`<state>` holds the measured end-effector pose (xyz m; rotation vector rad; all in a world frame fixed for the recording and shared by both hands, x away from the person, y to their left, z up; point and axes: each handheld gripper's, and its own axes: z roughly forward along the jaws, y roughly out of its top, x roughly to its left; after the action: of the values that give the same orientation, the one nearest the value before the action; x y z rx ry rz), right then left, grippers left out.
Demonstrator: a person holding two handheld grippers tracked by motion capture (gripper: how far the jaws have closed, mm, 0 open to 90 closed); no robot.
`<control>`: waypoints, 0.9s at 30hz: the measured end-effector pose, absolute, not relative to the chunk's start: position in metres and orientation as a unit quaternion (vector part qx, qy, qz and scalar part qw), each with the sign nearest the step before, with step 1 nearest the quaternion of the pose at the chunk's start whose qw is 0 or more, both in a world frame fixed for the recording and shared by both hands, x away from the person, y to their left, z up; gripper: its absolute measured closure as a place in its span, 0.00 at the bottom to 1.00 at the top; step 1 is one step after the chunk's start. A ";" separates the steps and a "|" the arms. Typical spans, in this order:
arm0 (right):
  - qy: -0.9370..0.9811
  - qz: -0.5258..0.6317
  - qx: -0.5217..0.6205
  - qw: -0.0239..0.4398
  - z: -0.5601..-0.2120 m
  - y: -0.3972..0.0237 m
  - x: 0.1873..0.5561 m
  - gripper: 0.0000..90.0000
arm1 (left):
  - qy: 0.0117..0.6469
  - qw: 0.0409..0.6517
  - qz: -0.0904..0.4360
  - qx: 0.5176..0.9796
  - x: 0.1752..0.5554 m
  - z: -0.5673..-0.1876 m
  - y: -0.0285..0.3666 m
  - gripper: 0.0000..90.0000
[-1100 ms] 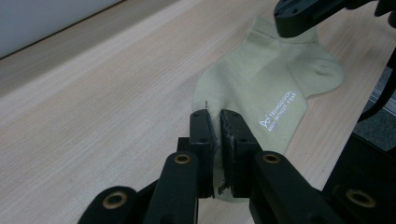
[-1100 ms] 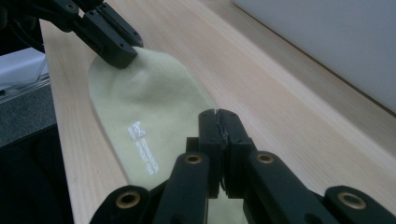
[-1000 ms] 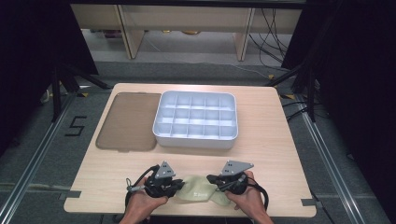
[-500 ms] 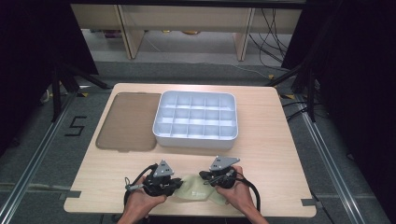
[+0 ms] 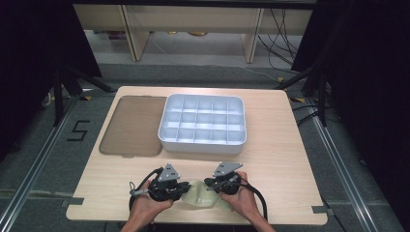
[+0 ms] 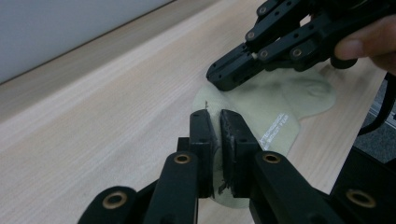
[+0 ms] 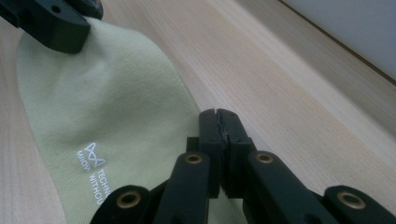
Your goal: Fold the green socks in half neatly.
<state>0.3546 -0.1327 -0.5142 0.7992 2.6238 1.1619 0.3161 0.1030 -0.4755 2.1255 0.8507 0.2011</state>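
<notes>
Since the frame a second ago, the right claw (image 5: 212,185) has slid leftward in the high view, toward the left claw (image 5: 180,186), and the pale green sock (image 5: 199,194) between them now looks bunched shorter than before. The left claw has stayed put. My reading is that the person is folding or gathering the sock, bringing one end toward the other, and that the fold is partway made.

The left claw is clenched on the sock: in the left gripper view its jaws pinch a fold of the green fabric (image 6: 275,116) between them. The right claw is clenched too; in the right gripper view its jaws meet at the sock's edge (image 7: 107,116), and whether fabric is actually caught between them I cannot tell.

The sock lies flat on the surface (image 5: 280,145) at the lower centre of the high view, close to the near edge and well apart from the white compartment tray (image 5: 203,145) and the brown lid (image 5: 133,125) in the upper middle. Its long axis runs left to right across the frame, roughly parallel to the near edge, with one end at each claw. White lettering (image 7: 91,175) sits near the right claw's end.
</notes>
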 end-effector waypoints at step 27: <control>0.861 0.393 0.313 0.078 -0.490 -0.217 0.335 0.97 | 0.329 0.422 0.076 0.841 0.319 -0.463 0.083 0.92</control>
<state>0.3352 -0.2173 -0.4899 0.9373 2.5777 1.1770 0.3193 0.0825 -0.4626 2.1070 0.8235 0.1902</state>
